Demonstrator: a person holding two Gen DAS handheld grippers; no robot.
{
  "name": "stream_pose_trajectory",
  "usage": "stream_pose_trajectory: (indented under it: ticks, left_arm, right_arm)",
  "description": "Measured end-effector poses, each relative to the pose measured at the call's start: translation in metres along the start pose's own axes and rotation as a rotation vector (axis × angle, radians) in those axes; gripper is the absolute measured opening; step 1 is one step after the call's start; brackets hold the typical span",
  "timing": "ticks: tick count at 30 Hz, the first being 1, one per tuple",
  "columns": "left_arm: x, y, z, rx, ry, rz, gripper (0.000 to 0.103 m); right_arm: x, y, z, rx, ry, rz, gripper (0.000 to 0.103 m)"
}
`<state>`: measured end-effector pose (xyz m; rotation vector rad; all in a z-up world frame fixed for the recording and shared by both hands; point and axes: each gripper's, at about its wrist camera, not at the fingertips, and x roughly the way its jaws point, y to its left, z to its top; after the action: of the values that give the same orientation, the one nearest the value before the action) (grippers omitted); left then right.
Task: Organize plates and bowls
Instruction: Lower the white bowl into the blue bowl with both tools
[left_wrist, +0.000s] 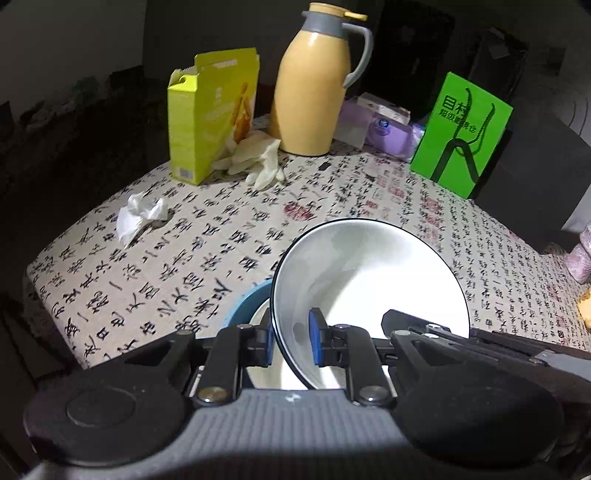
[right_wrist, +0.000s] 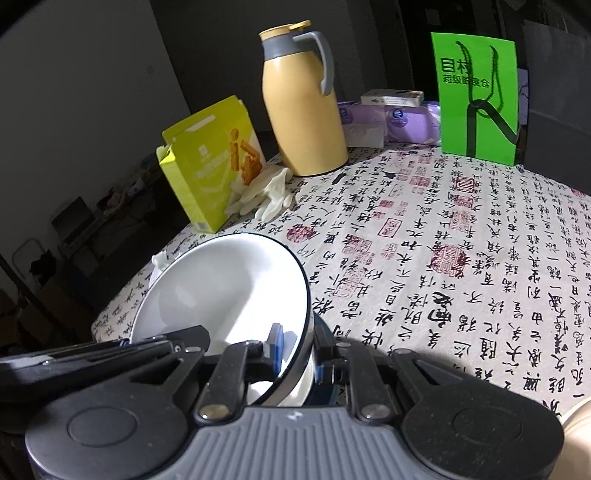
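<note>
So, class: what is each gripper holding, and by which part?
Both hold the same white, dark-rimmed bowl by its rim: the left gripper clamps one side, the right gripper the opposite side.

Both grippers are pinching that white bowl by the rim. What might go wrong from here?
1. The white bowl is held tilted, only by thin rim pinches from the left gripper and right gripper; it may slip.
2. It hangs right over the blue bowl; lowering it tilted might chip either.
</note>
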<state>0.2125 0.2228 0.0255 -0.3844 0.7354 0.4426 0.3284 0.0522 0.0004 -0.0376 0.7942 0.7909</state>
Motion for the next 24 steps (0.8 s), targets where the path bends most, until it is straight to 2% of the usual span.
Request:
stream_pose_trajectory:
  ticks: [8,21,24]
  left_arm:
    - [0.009,0.011,-0.007,-0.012,0.03,0.0,0.018]
    - [0.016,0.018,-0.012,-0.028,0.054,-0.026,0.017]
    - [0.016,0.018,-0.012,-0.026,0.051,-0.022,0.015]
  right_arm:
    - [0.012,0.007,-0.007,-0.021,0.023,-0.006,0.016]
    - [0.016,0.011,-0.014,-0.074,0.004,-0.037,0.016]
    - [0.016,0.01,-0.013,-0.073,0.005,-0.031,0.016]
